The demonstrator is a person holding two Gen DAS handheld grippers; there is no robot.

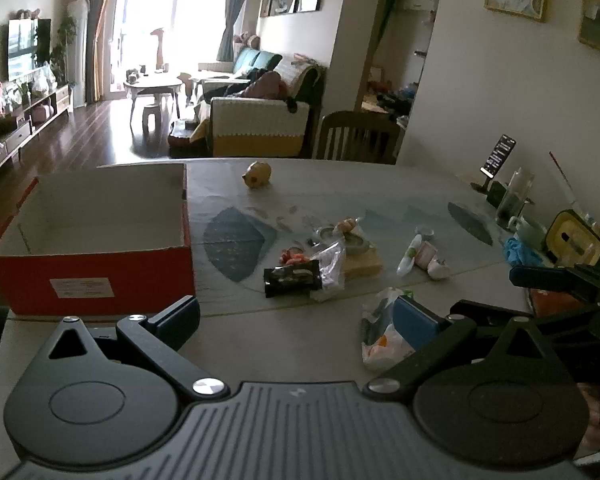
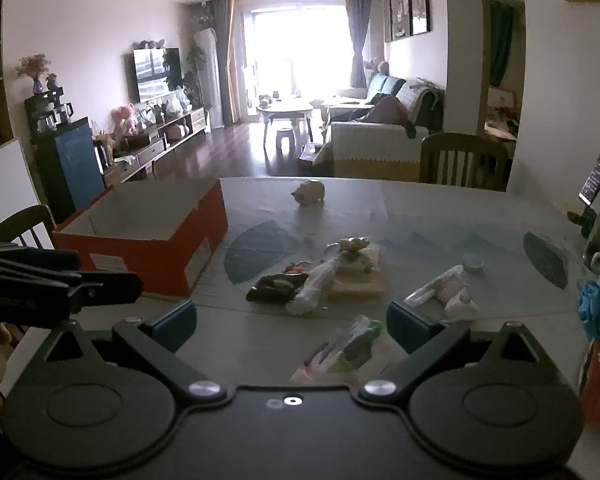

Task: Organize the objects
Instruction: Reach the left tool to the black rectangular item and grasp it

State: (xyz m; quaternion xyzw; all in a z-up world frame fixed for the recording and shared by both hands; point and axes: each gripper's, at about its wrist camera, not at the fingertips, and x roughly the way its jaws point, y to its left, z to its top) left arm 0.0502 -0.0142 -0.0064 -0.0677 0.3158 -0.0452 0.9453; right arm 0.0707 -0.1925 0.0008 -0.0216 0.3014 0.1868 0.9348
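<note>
A living room with a bright window lay behind a grey dining table (image 1: pixel 284 312) strewn with small objects.

In the left wrist view, the left gripper (image 1: pixel 296 314) hovered low over the table's near edge with its blue-padded fingers (image 1: pixel 180 316) spread wide and nothing between them. An open red cardboard box (image 1: pixel 96 272) stood at ten o'clock from it, its inside bare as far as could be seen. A black snack packet (image 1: pixel 292 278) lay at twelve o'clock, beside a clear wrapper and a small pile of trinkets. A white tube (image 1: pixel 410 254) lay at one o'clock, and a crumpled plastic bag (image 1: pixel 380 336) sat just beside the right-hand finger. A small pig figurine (image 1: pixel 257 174) stood far off at twelve o'clock.

In the right wrist view, the right gripper (image 2: pixel 292 326) also hung spread and empty. The plastic bag (image 2: pixel 352 344) lay between its fingers, nearer the right one; whether it touched could not be told. The box (image 2: pixel 148 236) stood at ten o'clock, the black packet (image 2: pixel 276 286) at twelve.
</note>
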